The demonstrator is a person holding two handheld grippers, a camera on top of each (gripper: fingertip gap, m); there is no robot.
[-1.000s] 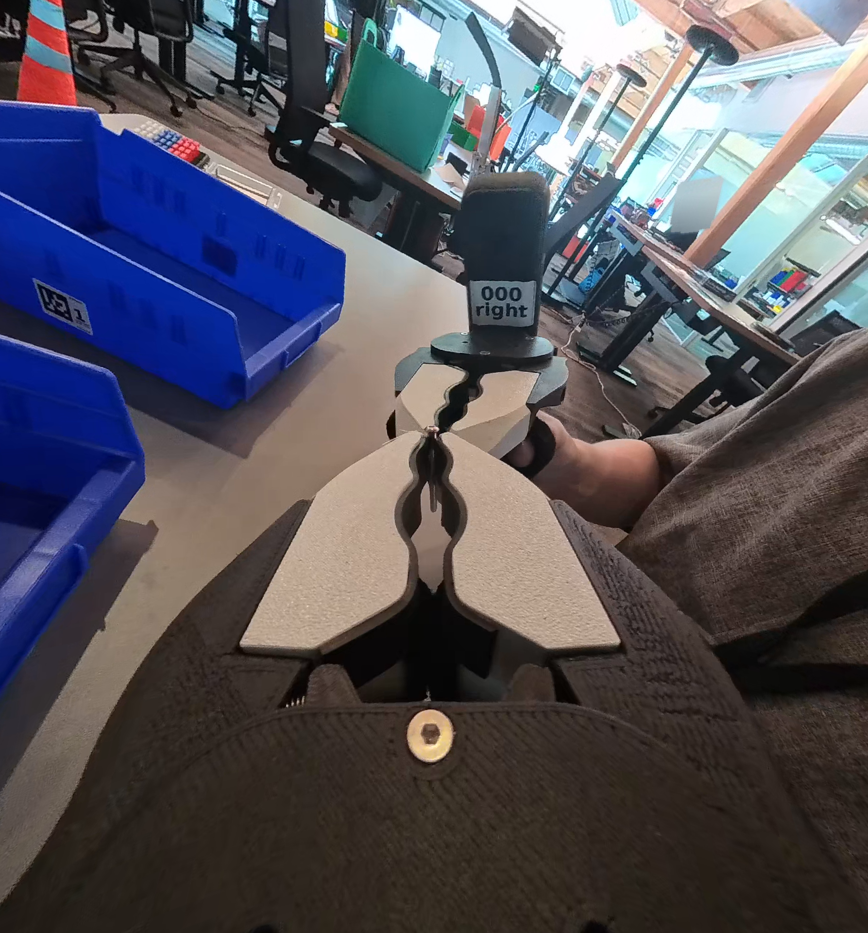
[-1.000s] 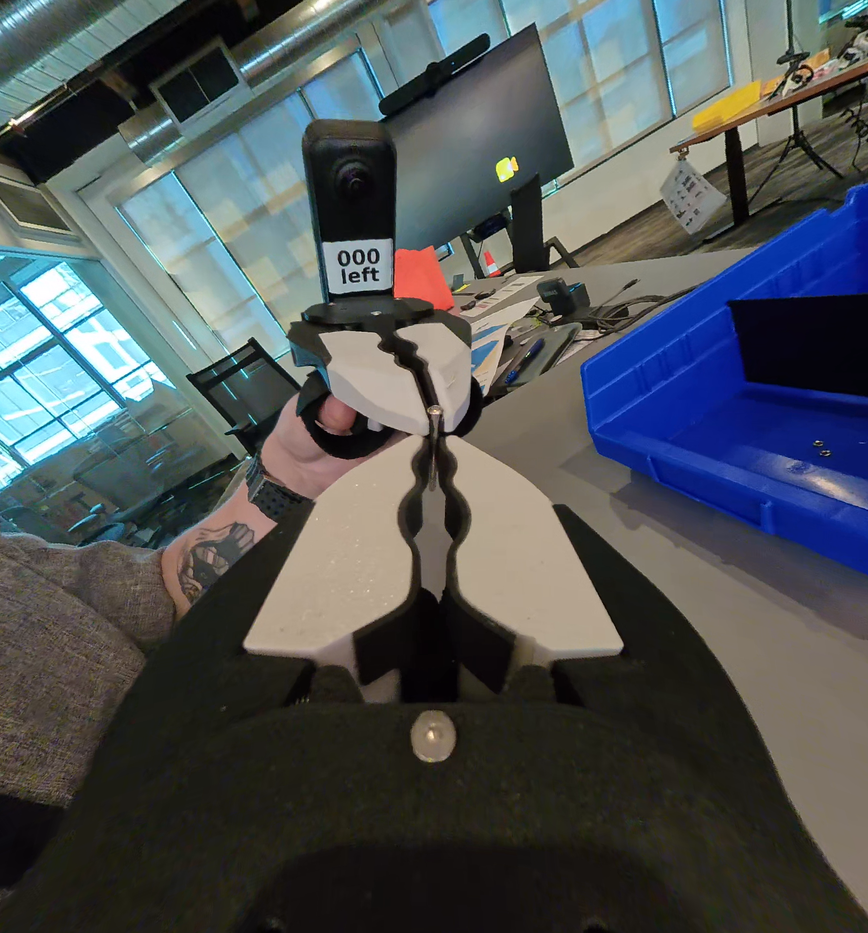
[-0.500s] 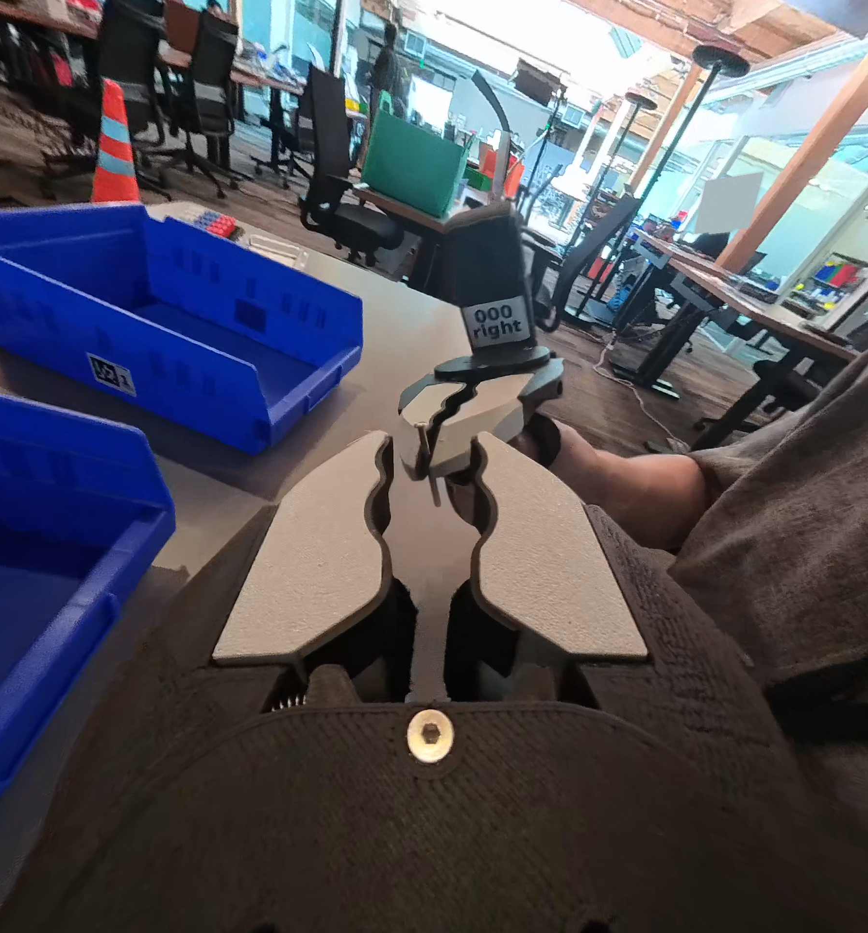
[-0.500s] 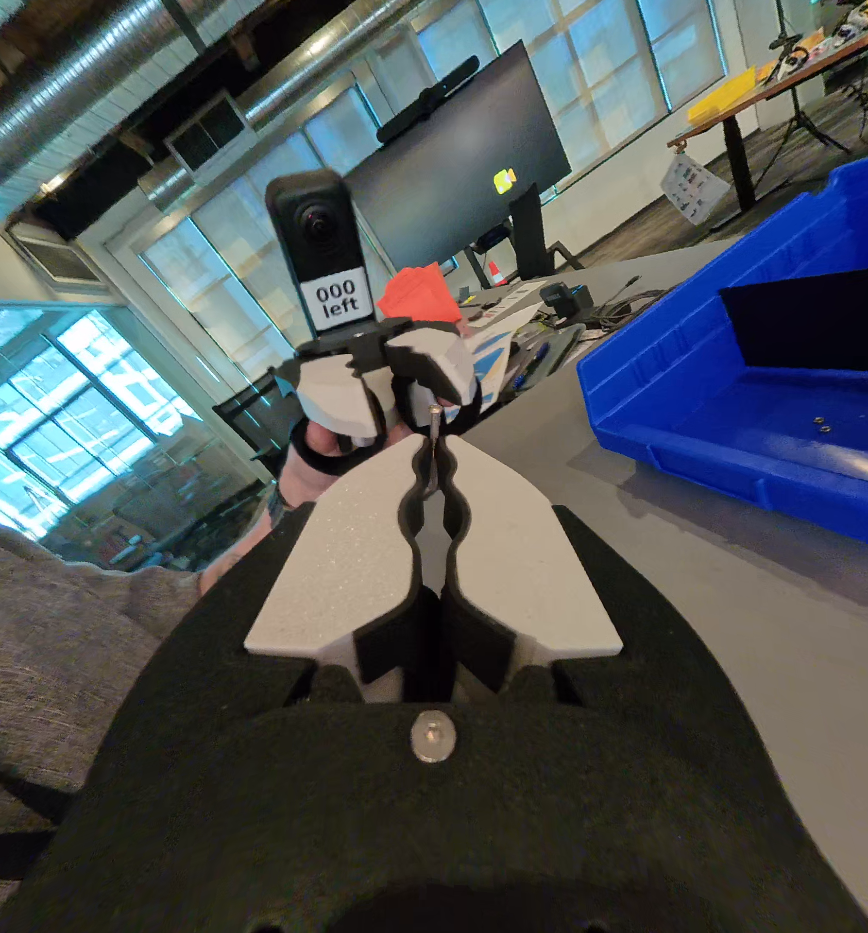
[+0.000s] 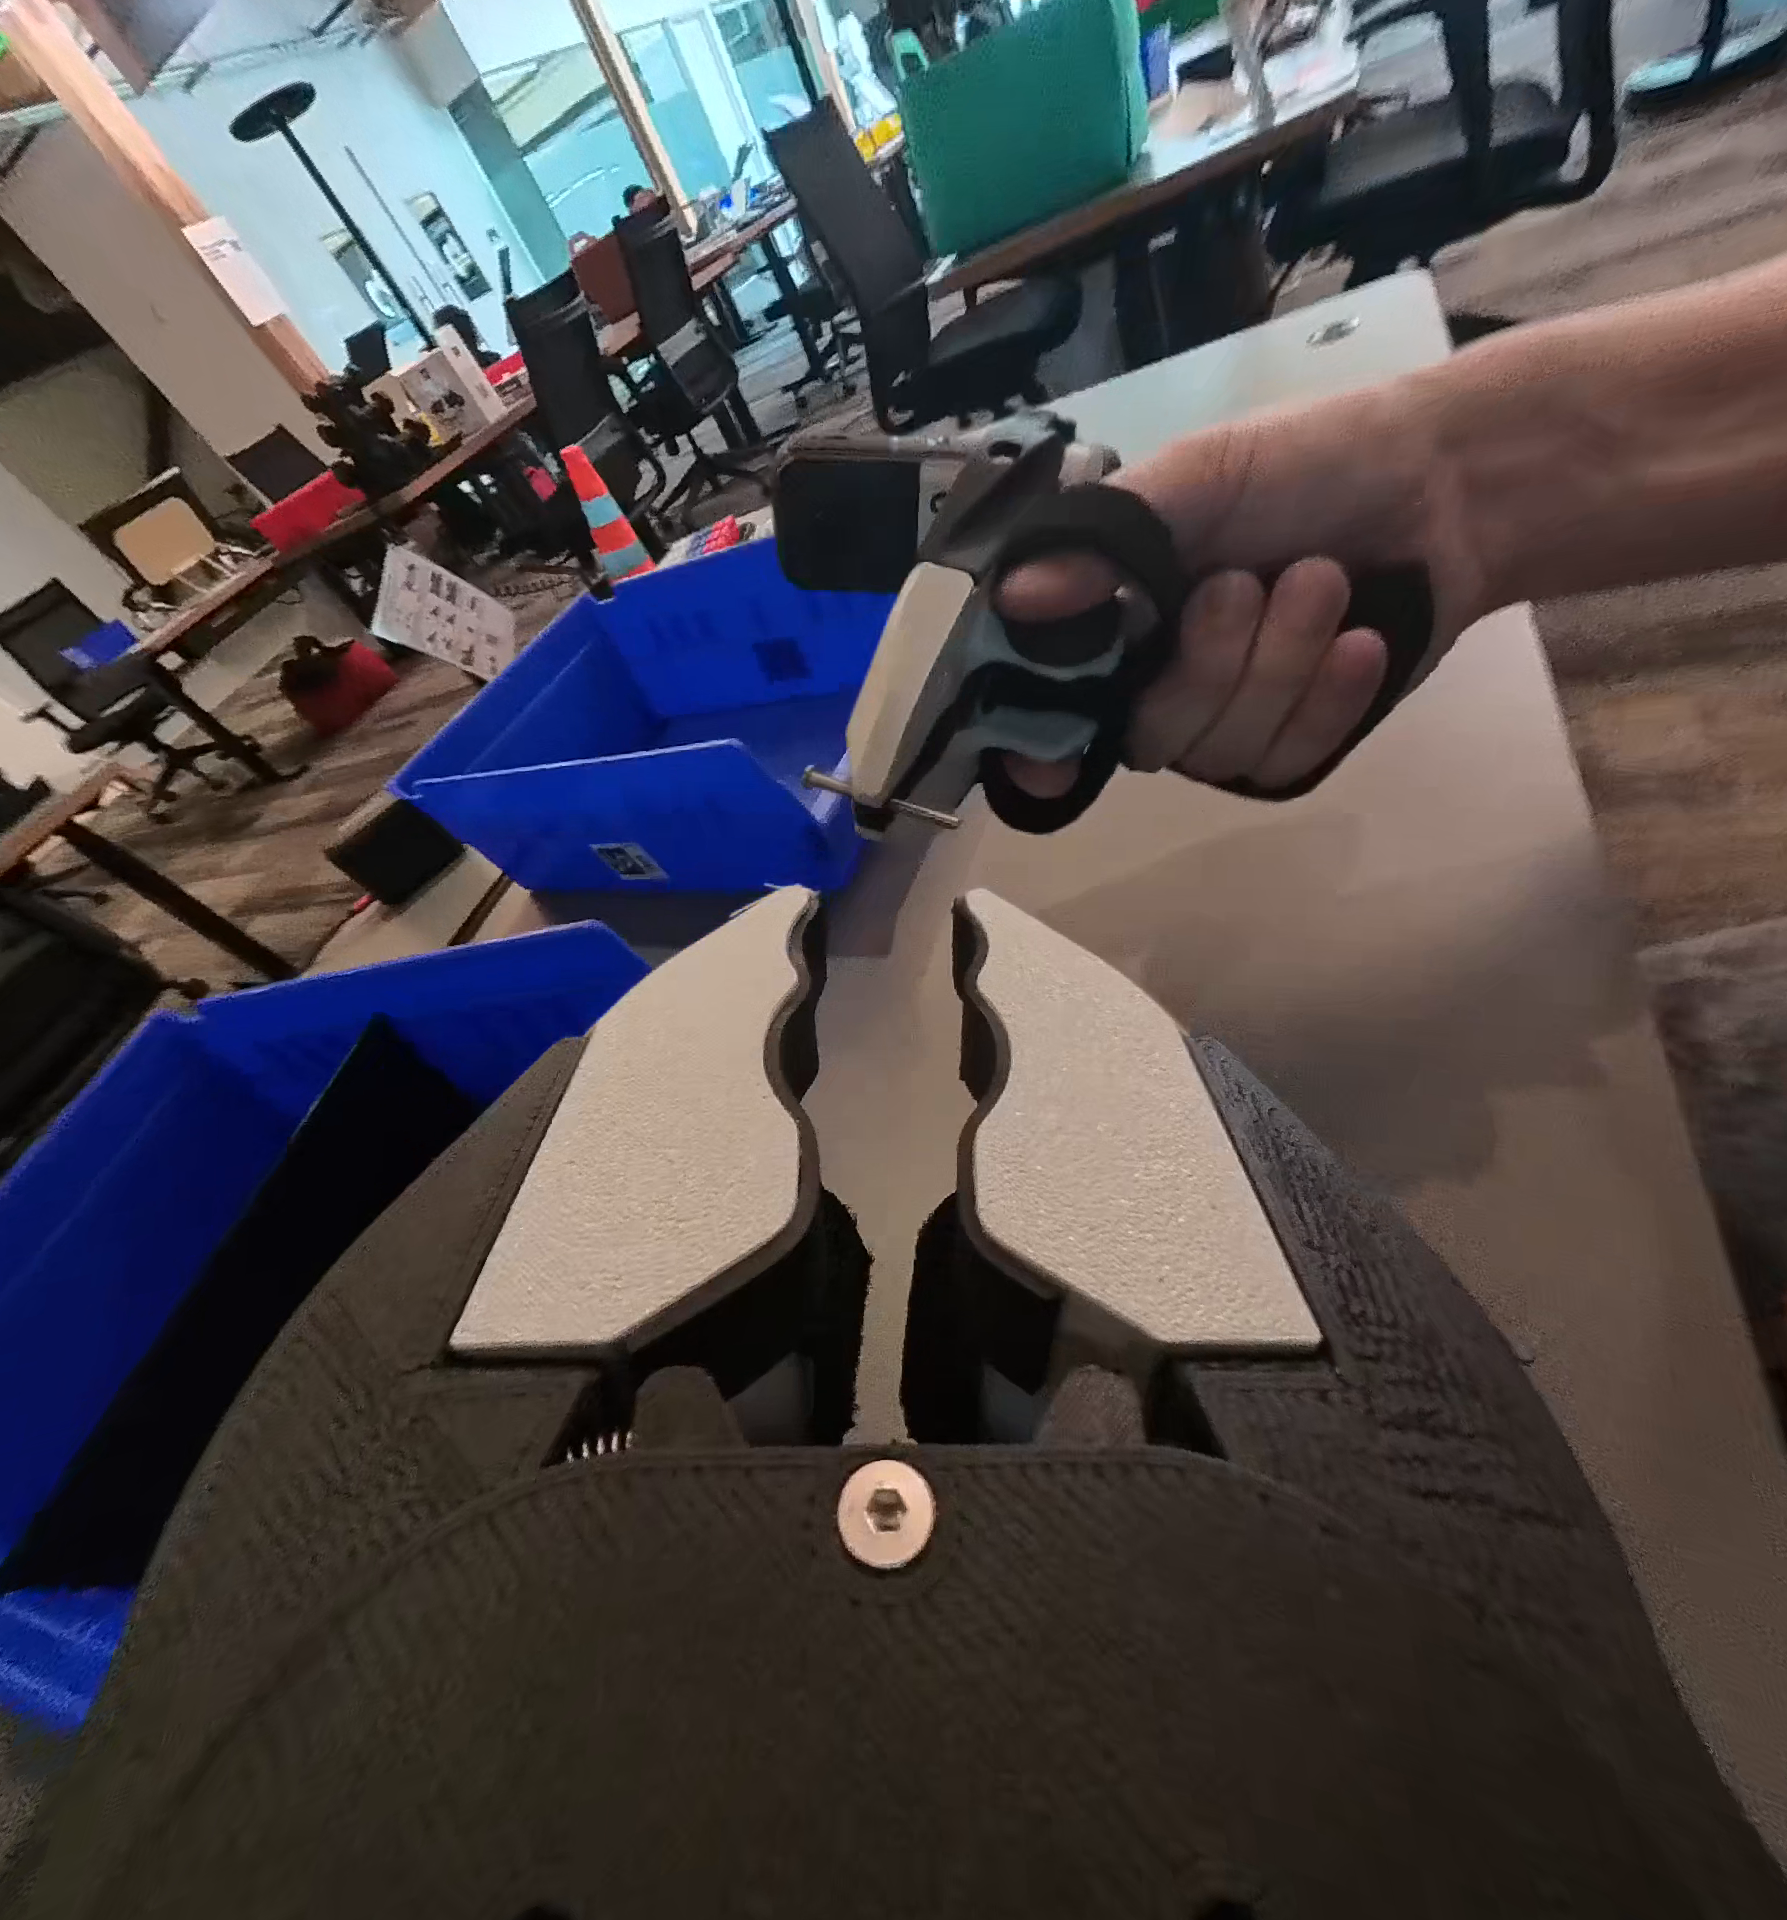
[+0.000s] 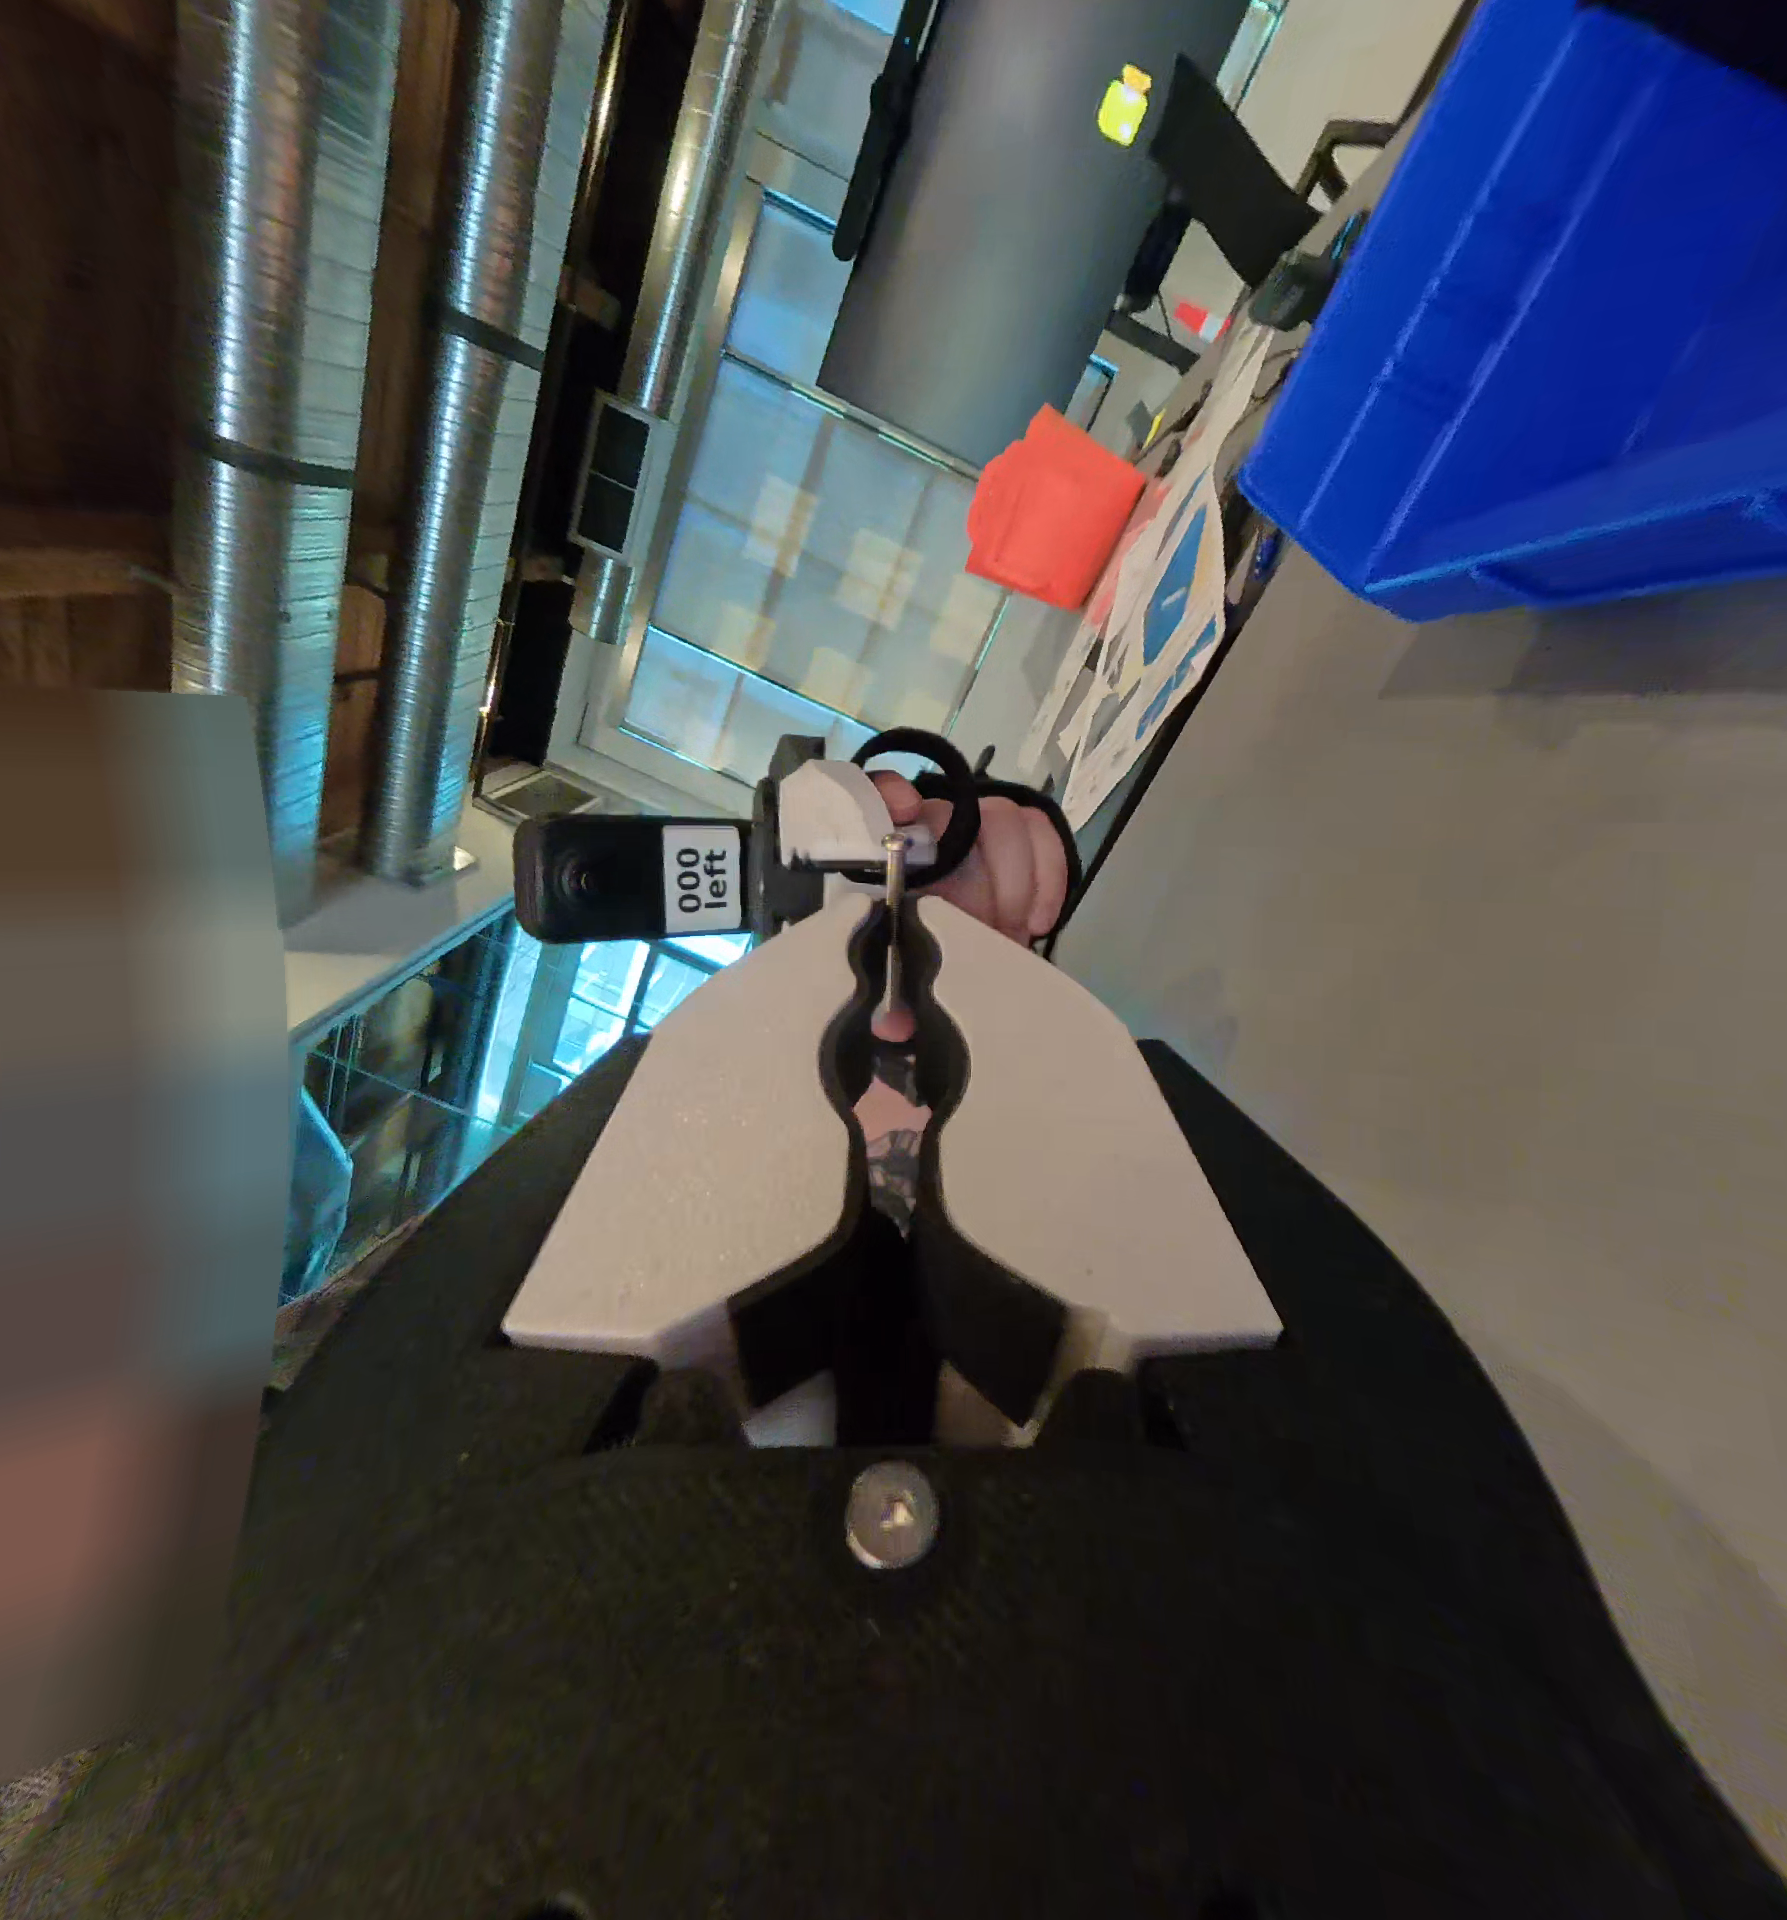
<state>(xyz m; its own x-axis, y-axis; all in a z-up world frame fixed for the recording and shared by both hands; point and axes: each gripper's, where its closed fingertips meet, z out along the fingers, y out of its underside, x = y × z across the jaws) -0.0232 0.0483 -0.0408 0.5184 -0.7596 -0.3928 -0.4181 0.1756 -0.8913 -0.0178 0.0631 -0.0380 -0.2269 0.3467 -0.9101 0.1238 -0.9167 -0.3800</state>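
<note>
The left claw (image 5: 884, 920) is released, its two pale fingers (image 5: 660, 1143) spread apart with bare grey table (image 5: 1284, 987) showing between them; it holds nothing. Just beyond its tips, a person's hand (image 5: 1273, 623) holds the right claw (image 5: 873, 805), tilted downward above the table. That claw is clenched on a small metal screw (image 5: 873, 802), which lies crosswise between its tips, head to the left and shaft poking out to the right.

From the right wrist view, rolled onto its side, the same screw (image 6: 894, 925) stands pinched at the very tip of the closed fingers (image 6: 723, 1164). The left claw (image 6: 847, 826) sits close behind it.

Two blue bins sit on the table to the left. The farther blue bin (image 5: 619, 769) lies just behind the screw, with a small square label on its front wall; no contents are visible on its floor. The nearer blue bin (image 5: 141, 1195) holds a black divider (image 5: 245, 1299), and its floor is hidden. A blue bin (image 6: 1595, 343) also fills the upper right of the right wrist view, and its inside cannot be seen.
</note>
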